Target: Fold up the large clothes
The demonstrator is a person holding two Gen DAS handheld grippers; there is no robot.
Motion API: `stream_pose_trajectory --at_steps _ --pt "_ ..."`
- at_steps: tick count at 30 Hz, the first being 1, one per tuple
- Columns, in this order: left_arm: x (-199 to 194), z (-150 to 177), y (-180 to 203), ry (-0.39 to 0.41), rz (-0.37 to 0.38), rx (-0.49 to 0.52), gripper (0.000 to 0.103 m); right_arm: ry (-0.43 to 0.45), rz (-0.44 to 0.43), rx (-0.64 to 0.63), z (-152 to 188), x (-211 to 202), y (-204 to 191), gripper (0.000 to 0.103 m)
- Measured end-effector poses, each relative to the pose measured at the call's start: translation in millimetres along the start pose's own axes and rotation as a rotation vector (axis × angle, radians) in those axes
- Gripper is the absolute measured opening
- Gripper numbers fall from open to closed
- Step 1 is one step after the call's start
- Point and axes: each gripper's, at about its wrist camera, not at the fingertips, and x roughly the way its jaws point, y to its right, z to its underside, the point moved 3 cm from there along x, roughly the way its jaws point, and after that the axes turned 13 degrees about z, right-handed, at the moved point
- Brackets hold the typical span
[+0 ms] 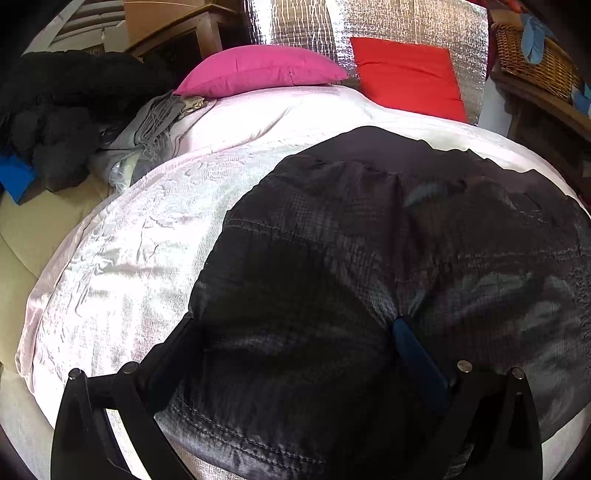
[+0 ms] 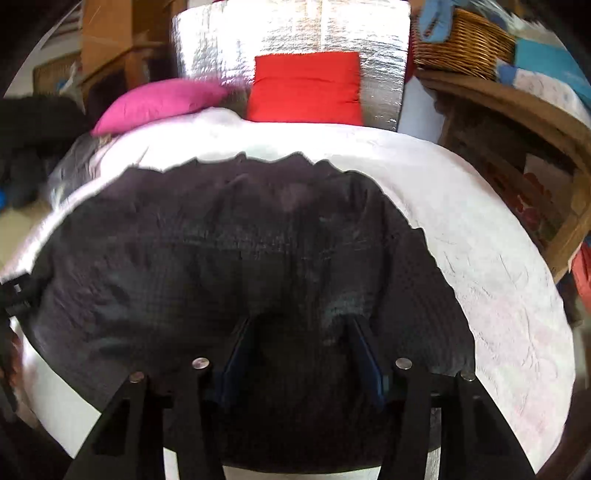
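I have the dark charcoal garment of thin grid-weave fabric with stitched seams point(image 1: 369, 251) lying spread over the middle and near part of the bed, on the pale pink-white crinkled bedspread point(image 1: 122, 258), and it lies that way because a large piece needs a broad flat surface under it before any fold will hold its line. Its near hem is closest to me, so both tools come at it from that edge. My left gripper point(image 1: 291, 325) stands wide, one finger off the garment's left side over the bedspread and the other resting on the dark cloth; it is released, with fabric lying between the fingers but nothing pinched. My right gripper point(image 2: 301, 328) sits lower on the same near edge with its blue-padded fingers point(image 2: 236, 350) half drawn in around a hump of cloth; I cannot tell through the blur whether the pads are pressing on it yet. I judge the point of this pairing is to take the hem at two spots so it can be carried toward the far edge evenly. Beyond the garment, the magenta pillow point(image 1: 258, 72) and the red cushion point(image 1: 406, 74) rest at the head of the bed against the silver quilted foil panel point(image 2: 295, 33), clear of the folding area. A heap of black and grey clothes point(image 1: 62, 118) waits at the left, and a woven wicker basket point(image 2: 461, 44) sits on the wooden shelf at the right.
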Motion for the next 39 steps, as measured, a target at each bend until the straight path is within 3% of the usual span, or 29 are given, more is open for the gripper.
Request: stream_pose_trajectory --at_steps 3,7,8,10,12,16,18,21,23,25,28,29,31,33,37,39 --pt "-5.8 -9.1 -1.7 -0.033 0.024 0.007 0.103 -0.023 -0.07 0.061 -4.8 -3.2 13.7 0.057" --pt "-37.1 -25.0 -17.0 0.097 0.091 -0.045 0.103 0.023 -0.139 0.21 -15.5 -12.3 54.6 0.058" --pt "-45.0 -28.7 -23.6 0.129 0.11 -0.064 0.103 0.03 -0.143 0.251 -16.7 -12.4 67.6 0.062" --pt "-53.9 -34.2 -41.4 0.166 0.146 -0.121 0.103 0.021 -0.17 0.357 -15.4 -7.9 95.4 0.084" --pt "-49.5 -36.0 -60.5 0.137 0.188 -0.192 0.103 0.0 -0.215 0.48 -10.4 0.3 123.8 0.087" --pt "-18.4 -30.9 -95.1 -0.013 0.328 -0.388 0.103 -0.115 -0.332 0.606 -5.5 34.3 157.6 0.089" --pt "-16.4 -27.7 -103.7 -0.008 0.342 -0.454 0.103 -0.188 -0.381 0.653 2.0 51.7 166.7 0.089" --pt "-22.1 -31.3 -105.5 0.035 0.327 -0.468 0.103 -0.208 -0.394 0.707 8.4 60.3 174.4 0.089" --pt "-27.9 -36.4 -98.6 0.076 0.267 -0.407 0.103 -0.166 -0.393 0.706 5.7 55.0 174.4 0.089" --pt "-27.9 -40.6 -81.7 0.066 0.199 -0.298 0.103 -0.128 -0.376 0.651 -2.0 47.7 164.8 0.089" --pt "-8.3 -34.5 -61.3 -0.031 0.057 -0.146 0.1 -0.122 -0.292 0.54 -7.9 44.9 141.9 0.086" --pt "0.1 -28.6 -62.7 -0.072 0.049 -0.134 0.092 -0.15 -0.25 0.494 -7.1 50.2 131.4 0.075" --pt "9.0 -19.9 -69.1 -0.113 0.104 -0.19 0.088 -0.229 -0.188 0.428 -0.6 64.9 118.7 0.058" --pt "9.7 -19.4 -80.6 -0.118 0.154 -0.26 0.088 -0.281 -0.156 0.422 5.8 75.1 112.9 0.058" --pt "1.2 -21.5 -95.8 -0.085 0.168 -0.319 0.088 -0.215 -0.153 0.432 -2.6 62.0 116.8 0.058" --pt "-5.6 -27.5 -100.1 -0.049 0.196 -0.308 0.088 -0.197 -0.204 0.448 -8.1 57.9 118.1 0.061"
